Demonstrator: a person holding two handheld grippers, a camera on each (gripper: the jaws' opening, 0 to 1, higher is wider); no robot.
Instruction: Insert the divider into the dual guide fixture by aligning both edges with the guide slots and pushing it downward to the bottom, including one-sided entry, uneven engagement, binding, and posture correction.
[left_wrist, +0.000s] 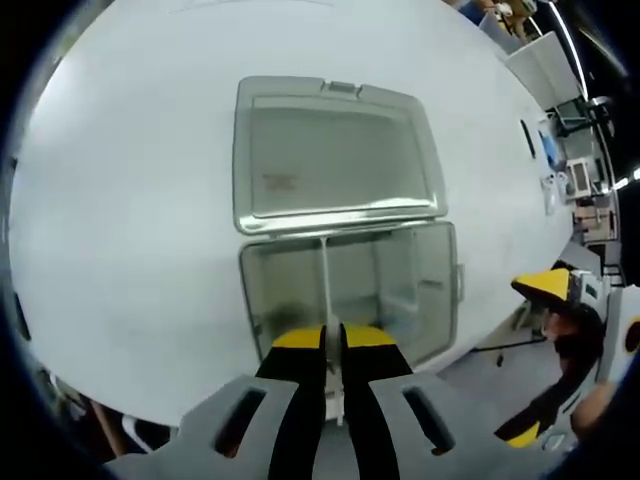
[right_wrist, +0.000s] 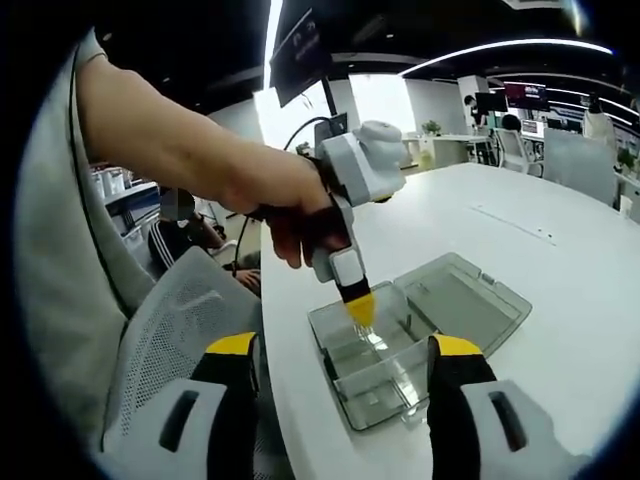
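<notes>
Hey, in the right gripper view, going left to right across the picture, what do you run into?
Grey mesh chair → person's hand holding the left gripper → clear box with the divider going in → its open lid lying flat on the white table.

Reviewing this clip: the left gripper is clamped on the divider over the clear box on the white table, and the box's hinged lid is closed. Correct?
Not quite. The lid is open, lying flat behind the clear box, as the left gripper view shows. The rest holds: the left gripper is clamped on the divider over the box on the white table.
</notes>
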